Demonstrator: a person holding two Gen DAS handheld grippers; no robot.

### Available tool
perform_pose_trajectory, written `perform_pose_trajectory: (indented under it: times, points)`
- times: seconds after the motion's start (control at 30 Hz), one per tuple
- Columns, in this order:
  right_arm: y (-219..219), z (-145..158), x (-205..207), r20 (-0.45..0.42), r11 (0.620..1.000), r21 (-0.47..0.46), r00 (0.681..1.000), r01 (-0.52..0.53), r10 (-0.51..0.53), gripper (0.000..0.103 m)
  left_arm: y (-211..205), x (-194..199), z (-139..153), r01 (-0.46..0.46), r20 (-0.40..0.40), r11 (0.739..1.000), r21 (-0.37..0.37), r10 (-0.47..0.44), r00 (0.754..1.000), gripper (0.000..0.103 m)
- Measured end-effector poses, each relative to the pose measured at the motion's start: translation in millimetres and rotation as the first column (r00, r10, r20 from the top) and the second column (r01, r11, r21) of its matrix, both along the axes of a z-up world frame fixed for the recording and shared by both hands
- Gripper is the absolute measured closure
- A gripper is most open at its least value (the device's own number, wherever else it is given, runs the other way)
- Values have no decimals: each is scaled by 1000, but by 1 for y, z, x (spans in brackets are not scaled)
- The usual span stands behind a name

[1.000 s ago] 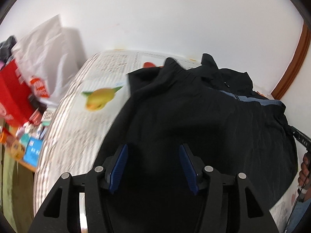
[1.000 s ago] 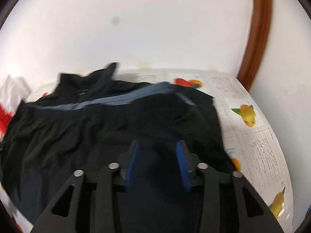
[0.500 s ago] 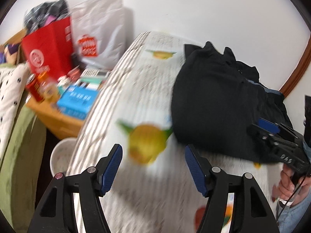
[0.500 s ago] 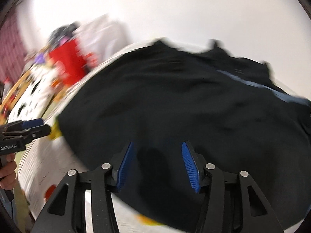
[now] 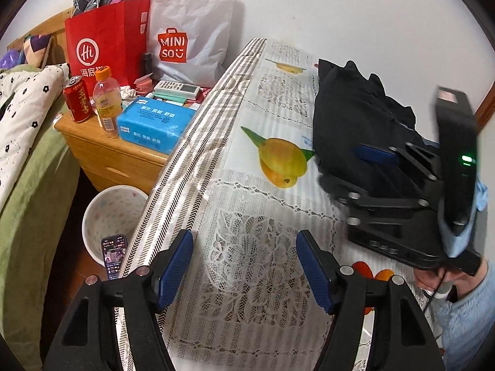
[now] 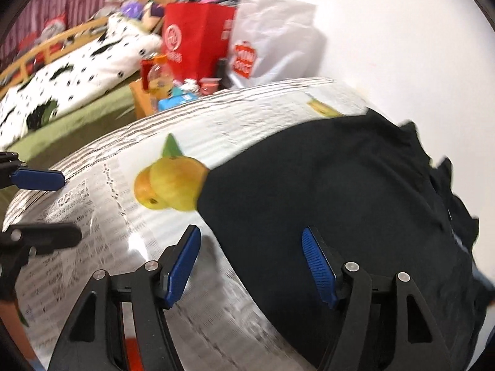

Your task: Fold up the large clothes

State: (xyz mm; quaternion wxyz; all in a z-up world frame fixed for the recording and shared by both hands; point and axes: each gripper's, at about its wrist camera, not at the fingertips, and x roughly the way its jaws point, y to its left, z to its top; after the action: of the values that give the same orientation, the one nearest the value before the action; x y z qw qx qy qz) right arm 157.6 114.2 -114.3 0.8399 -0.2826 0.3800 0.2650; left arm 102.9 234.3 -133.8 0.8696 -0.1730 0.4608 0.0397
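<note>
Left gripper: fingers spread, released, nothing between them, having just widened above the lace-covered bench. Right gripper: fingers likewise just widened, empty, over the near edge of the folded black garment lying on the bench.

Left gripper hangs over the lace-covered desk, jaws apart after just widening, nothing between them. Folded black garment lies at the far right beside a printed mango. Right gripper hovers at the garment's near edge. Nightstand left holds a tissue pack.
</note>
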Motion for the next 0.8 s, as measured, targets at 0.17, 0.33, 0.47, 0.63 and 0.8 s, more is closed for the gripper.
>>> perform_pose_trajectory:
  times: [0.17,0.33,0.47,0.63,0.8]
  points:
    - [5,0,14,2,1000,3,1000,25,-25,70,-2,1,3,4,5,1000,14,-4,1000,34]
    - [-14,27,20,-48,985,167,998,48,-41,97,-4,2,6,-5,21,1000,27,4,1000,34]
    - [-63,86,20,13,920,380,994,98,-112,98,-14,5,17,-5,42,997,76,2,999,34]
    - [-179,147,16,77,775,591,941,223,-329,98,-35,19,37,52,101,996,72,-59,993,34]
    - [-290,151,4,37,628,688,847,364,-531,98,-85,42,55,147,142,985,93,-159,977,34]
